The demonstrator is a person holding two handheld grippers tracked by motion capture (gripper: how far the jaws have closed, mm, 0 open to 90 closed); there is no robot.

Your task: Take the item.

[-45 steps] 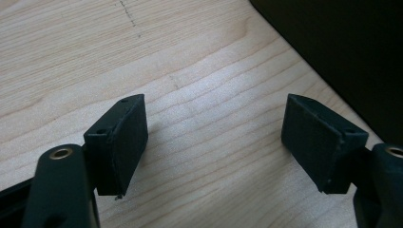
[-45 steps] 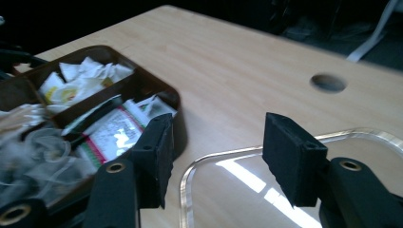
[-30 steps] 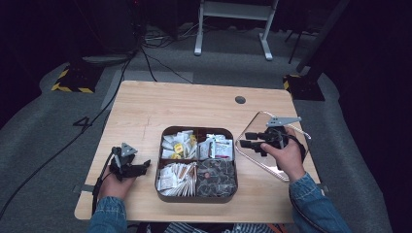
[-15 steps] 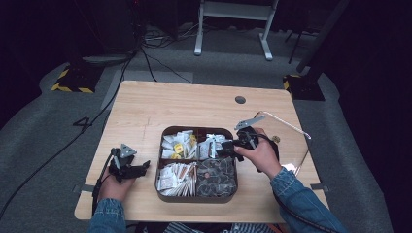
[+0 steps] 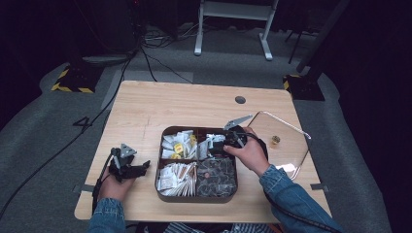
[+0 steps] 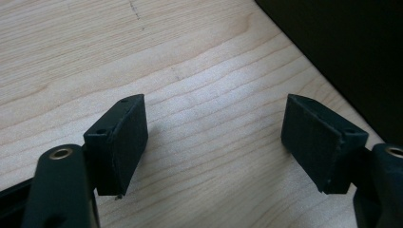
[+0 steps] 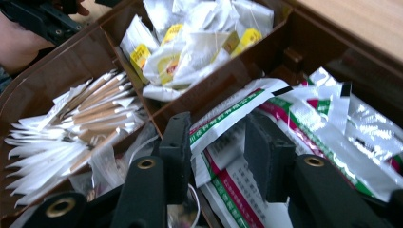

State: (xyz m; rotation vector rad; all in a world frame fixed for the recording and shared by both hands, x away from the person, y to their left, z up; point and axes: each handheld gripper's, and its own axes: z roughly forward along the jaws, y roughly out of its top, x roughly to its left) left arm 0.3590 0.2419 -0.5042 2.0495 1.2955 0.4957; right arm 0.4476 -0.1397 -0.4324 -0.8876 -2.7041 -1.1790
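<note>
White foil sachet with green-and-red print (image 7: 228,128), upper right compartment of brown divided tray (image 5: 160,167); right claw (image 7: 216,156) just closing around its edge, not visibly pinching. Best gripped singly, lifted straight. Left claw (image 6: 214,142) spread over table (image 6: 199,85).

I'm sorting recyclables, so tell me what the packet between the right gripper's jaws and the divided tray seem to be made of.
The packet looks like glossy printed foil or plastic film: it is crinkled and shiny, with silvery edges. The divided tray looks like dark brown moulded plastic, smooth with a slight sheen, though lacquered wood can't be ruled out.
</note>
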